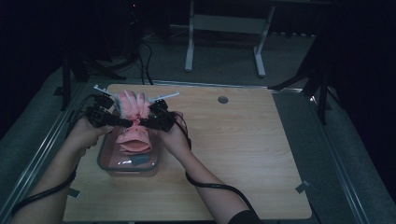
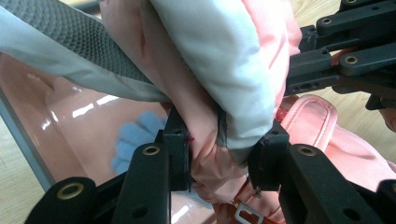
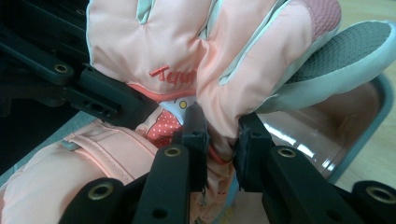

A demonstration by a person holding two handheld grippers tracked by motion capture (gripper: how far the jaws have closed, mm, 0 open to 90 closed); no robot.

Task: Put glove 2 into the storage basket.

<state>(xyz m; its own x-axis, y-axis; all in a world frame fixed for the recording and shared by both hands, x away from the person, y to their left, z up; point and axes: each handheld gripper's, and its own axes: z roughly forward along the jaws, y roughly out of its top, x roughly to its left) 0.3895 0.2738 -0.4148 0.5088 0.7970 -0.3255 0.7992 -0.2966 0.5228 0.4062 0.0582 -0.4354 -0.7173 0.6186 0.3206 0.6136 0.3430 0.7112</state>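
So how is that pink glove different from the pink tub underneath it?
The pink glove is soft, padded cloth with grey grip patches; the tub is hard, glossy and see-through. The glove is pinched from both sides, by the left gripper and the right gripper, with its fingers raised past the tub's far end, while the tub rests flat on the wooden table. Both are pink.

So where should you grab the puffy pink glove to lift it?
Probably at the narrow wrist of the pink glove, one gripper from each side. The fabric bunches thin there, so jaws can pinch it, while the fingers are fat and padded. The left gripper and right gripper already clamp it there.
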